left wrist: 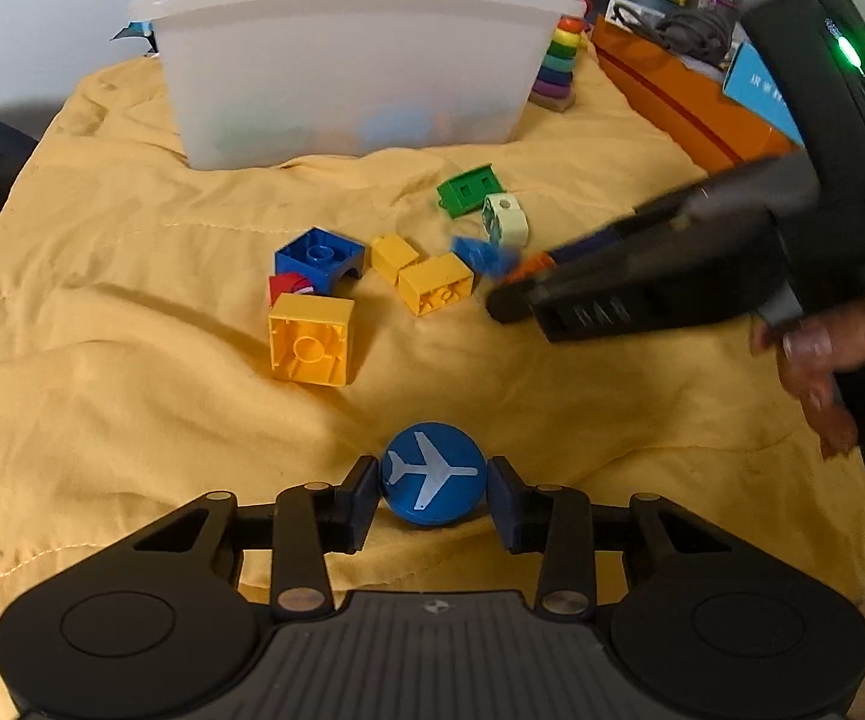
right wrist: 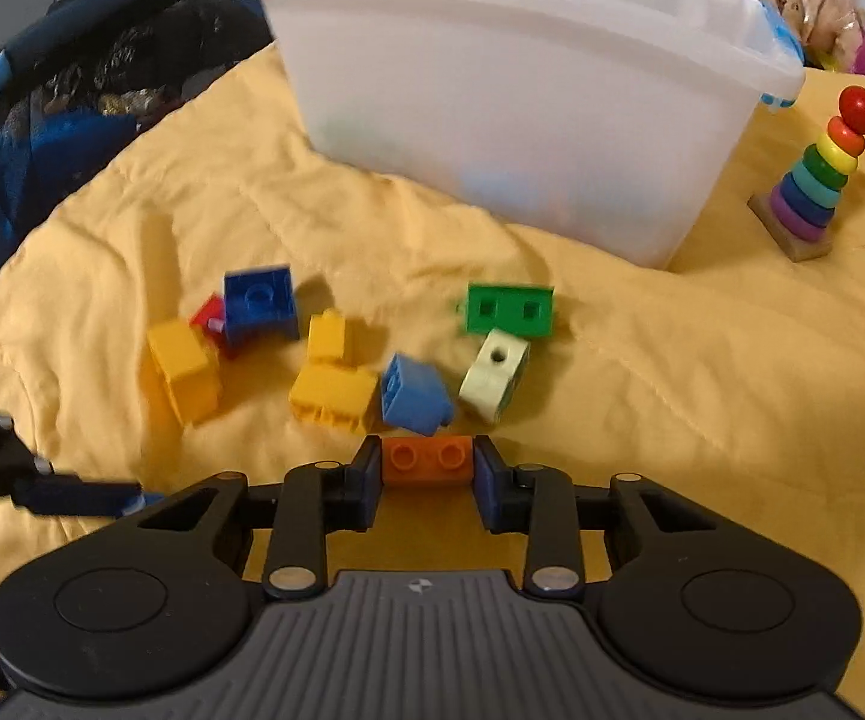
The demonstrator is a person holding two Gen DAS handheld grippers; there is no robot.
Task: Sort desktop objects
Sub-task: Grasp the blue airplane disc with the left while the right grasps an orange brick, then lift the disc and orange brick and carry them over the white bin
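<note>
- Two tools low over a yellow quilt (left wrist: 132,276), each clenched on one toy.
- Left tool (left wrist: 432,495): pressed from both sides against a blue disc (left wrist: 433,473) printed with a white aeroplane, the disc sitting squarely between the fingertips, close to the cloth.
- Right tool (right wrist: 428,469): closed on an orange brick (right wrist: 428,461), studs facing the camera, pads touching its two short ends.
- Just beyond the orange brick: a light blue brick (right wrist: 413,393), tilted, and a pale cream block (right wrist: 494,373) with a round hole, near each other.
- Further back: a green brick (right wrist: 507,309) with two square openings.
- Left of those: two yellow bricks (right wrist: 332,381) touching, one behind the other; a dark blue brick (right wrist: 261,303); a small red piece (right wrist: 209,315) tucked against it; a larger yellow brick (right wrist: 185,369) beside the red one.
- Behind the scatter: a frosted plastic bin (right wrist: 522,120) with blue handle clips, blurred coloured shapes showing through its wall.
- Right of the bin: a rainbow ring stacker (right wrist: 819,180) on a wooden base, upright.
- Seen from the left wrist: right tool coming in from the right, blurred, tips beside the yellow bricks, with a bare hand (left wrist: 834,360) on its grip.
</note>
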